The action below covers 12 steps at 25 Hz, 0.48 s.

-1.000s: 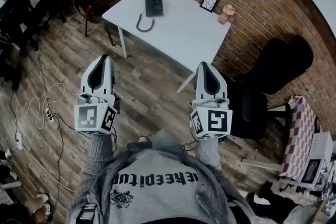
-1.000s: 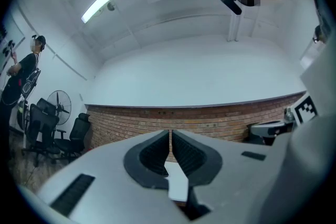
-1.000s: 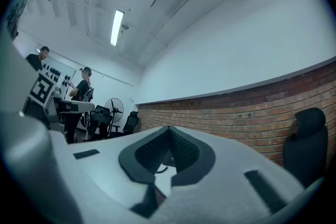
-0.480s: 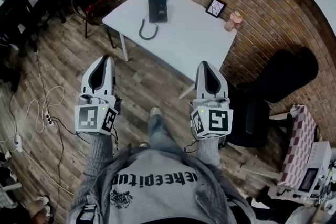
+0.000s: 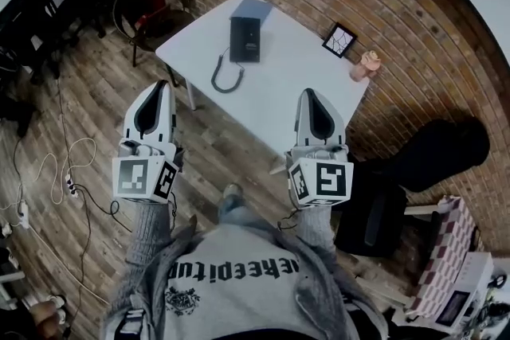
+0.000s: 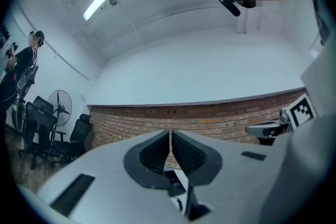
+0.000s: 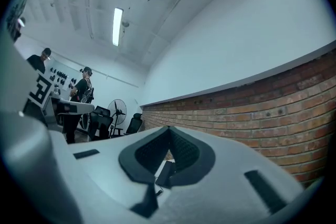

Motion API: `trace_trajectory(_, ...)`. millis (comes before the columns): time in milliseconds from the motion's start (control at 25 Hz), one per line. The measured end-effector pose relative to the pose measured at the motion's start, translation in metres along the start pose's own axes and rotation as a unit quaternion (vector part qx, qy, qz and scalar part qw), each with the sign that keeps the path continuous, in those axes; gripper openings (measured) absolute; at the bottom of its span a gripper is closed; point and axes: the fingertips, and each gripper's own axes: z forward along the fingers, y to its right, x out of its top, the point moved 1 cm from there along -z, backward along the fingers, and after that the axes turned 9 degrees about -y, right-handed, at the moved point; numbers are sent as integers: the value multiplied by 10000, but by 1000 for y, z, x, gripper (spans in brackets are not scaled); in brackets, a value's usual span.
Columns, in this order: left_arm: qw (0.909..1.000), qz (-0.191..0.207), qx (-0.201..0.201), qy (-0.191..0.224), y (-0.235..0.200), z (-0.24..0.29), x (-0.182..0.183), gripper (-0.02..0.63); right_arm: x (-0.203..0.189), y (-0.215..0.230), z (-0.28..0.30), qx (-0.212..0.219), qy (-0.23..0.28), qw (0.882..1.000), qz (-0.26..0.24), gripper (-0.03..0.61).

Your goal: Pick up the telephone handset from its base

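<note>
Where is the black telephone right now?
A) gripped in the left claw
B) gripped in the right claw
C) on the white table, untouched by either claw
C: the black telephone sits on the white table, while the left claw and right claw are both closed on nothing, apart from it.

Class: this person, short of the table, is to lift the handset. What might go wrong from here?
1. The left gripper and right gripper are shut; unless one opens, it may shove the phone rather than grasp the handset.
2. The coiled cord loops near the table edge; lifting could drag the phone.
3. Cables on the floor at left could trip the person.
</note>
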Motion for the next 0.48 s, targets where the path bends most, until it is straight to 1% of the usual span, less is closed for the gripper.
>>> trace_trajectory(120, 9999, -12, 111, -71, -1, 30, 0, 18, -2, 16, 30, 99, 9, 10000, 3, 3)
trace_trajectory(280, 9998, -12, 209, -53, -1, 66, -2, 18, -4, 37, 63, 225, 39, 9997, -14, 3)
trace_trajectory(480, 9996, -5, 277, -26, 7, 101, -7, 17, -13, 58, 92, 376, 77, 9993, 22, 3)
